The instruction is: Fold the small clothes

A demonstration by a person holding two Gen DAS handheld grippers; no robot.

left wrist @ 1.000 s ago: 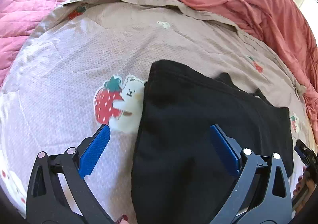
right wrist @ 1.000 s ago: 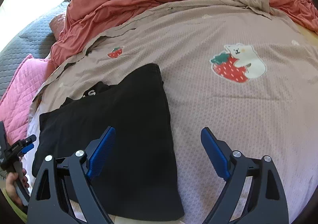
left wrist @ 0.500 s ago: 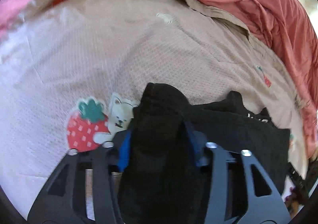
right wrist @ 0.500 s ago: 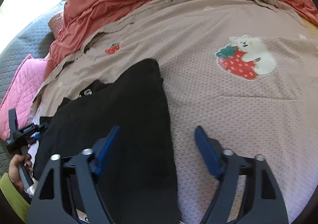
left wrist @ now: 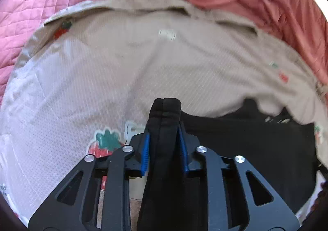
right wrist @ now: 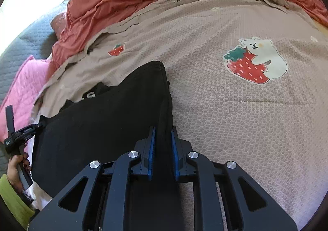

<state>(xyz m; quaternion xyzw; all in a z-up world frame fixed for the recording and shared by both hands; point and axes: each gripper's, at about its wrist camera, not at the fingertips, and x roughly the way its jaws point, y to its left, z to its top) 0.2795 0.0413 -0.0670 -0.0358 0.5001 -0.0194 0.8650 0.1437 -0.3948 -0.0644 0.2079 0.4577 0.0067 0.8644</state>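
On the bed, over a beige sheet (right wrist: 235, 112) printed with a strawberry and bear (right wrist: 255, 59), a black garment (right wrist: 106, 116) lies spread out. Both tools have just been closing, with fabric between the pads. The left tool (left wrist: 164, 146) pinches a bunched corner of the garment, lifted into a ridge. The right tool (right wrist: 163, 149) pinches the garment's edge nearest the print. The risk, as I judge it, is uneven lifting: the thick bunch in the left tool may slip free, or either pinch may have caught the sheet beneath, dragging it along and spoiling the fold.
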